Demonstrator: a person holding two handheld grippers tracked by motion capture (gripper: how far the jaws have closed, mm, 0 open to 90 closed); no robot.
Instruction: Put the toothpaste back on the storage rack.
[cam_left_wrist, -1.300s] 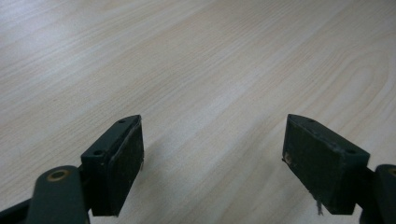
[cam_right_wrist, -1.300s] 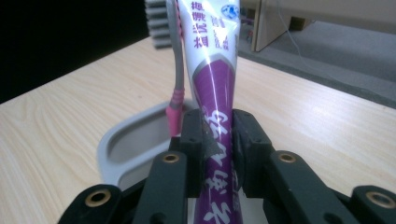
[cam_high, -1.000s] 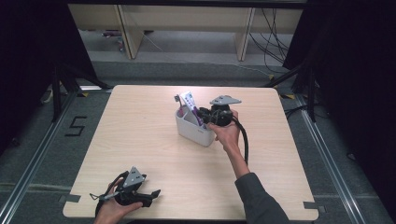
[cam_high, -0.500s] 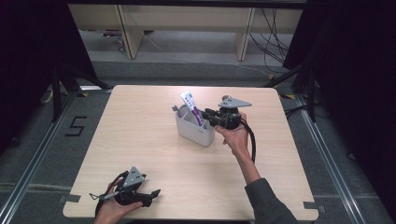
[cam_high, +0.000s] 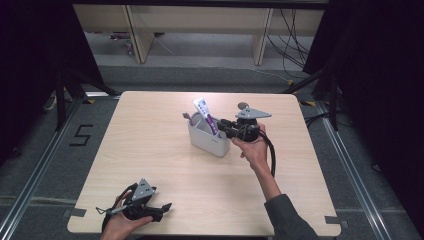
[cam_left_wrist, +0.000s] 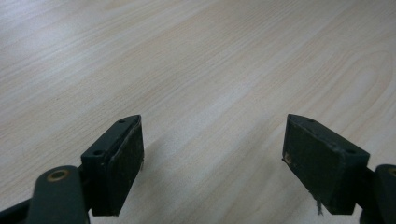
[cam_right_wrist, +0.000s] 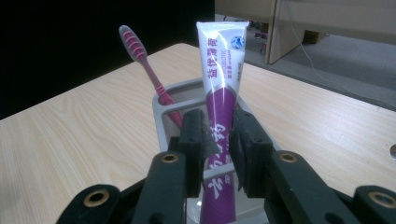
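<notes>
A white and purple toothpaste tube (cam_high: 204, 111) (cam_right_wrist: 221, 79) stands tilted in a pale grey holder (cam_high: 207, 142) (cam_right_wrist: 161, 100) at the middle of the table. A pink toothbrush (cam_right_wrist: 140, 56) (cam_high: 189, 116) stands in the holder's other slot. My right gripper (cam_high: 221, 128) (cam_right_wrist: 217, 135) reaches in from the holder's right and is shut on the tube's lower purple part. My left gripper (cam_high: 164, 207) (cam_left_wrist: 212, 158) rests low over bare wood near the table's front left edge, open, with nothing between its fingers.
The light wooden table (cam_high: 150, 130) has a dark floor on all sides. A small round grey thing (cam_high: 242, 105) lies on the table just behind my right gripper. Wooden shelving (cam_high: 200, 30) stands beyond the far edge.
My right hand and gripper have shifted slightly to the right, still clamped on the tube. The holder and my left gripper have stayed put.
</notes>
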